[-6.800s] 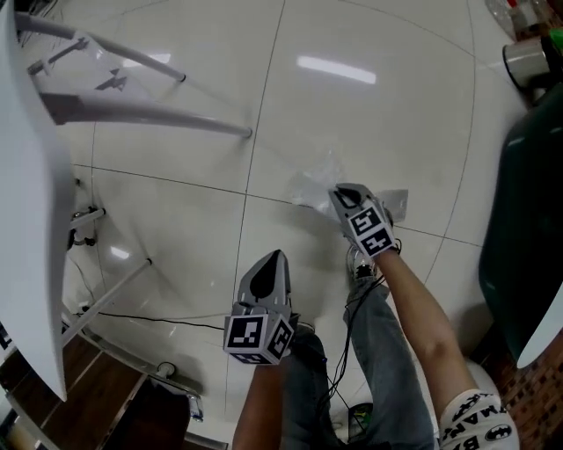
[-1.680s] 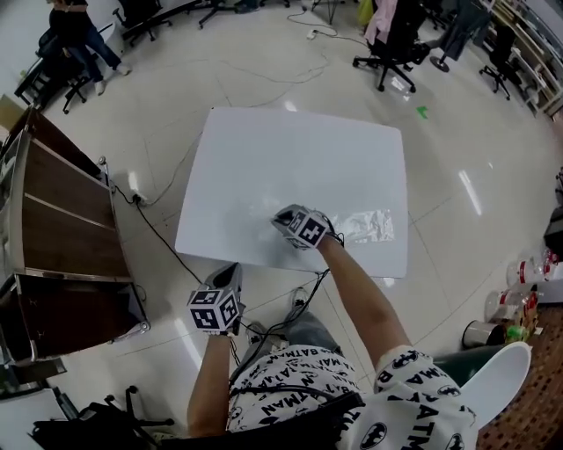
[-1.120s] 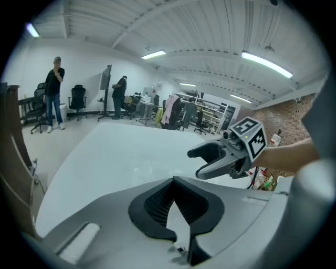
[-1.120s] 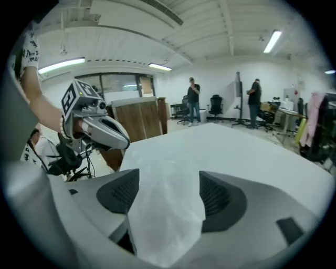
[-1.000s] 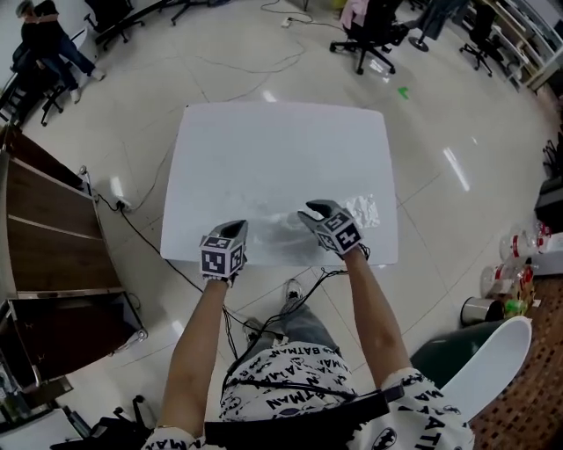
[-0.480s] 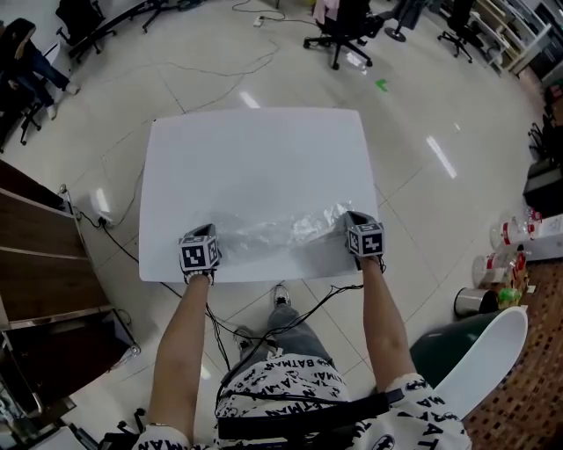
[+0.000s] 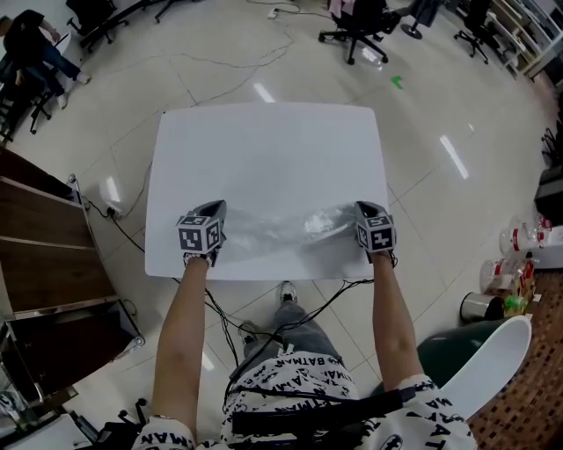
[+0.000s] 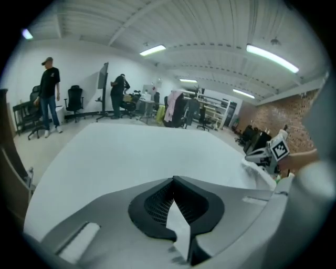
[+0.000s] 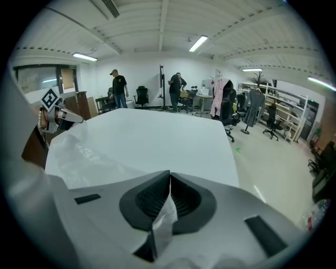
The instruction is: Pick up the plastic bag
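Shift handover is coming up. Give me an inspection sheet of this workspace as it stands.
Surface: white table, bare apart from the bag.
Job's things: clear plastic bag, stretched between the grippers near the table's near edge.
Clutter: nothing seen on the table.
Grippers: left gripper and right gripper, each shut on one end of the bag.
Cables: cables on the floor below the near edge.
Surroundings: office chairs, wooden cabinet, bottles.

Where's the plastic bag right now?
In the head view, the plastic bag stretches along the white table's near edge, its ends pinched in the left claw and the right claw.
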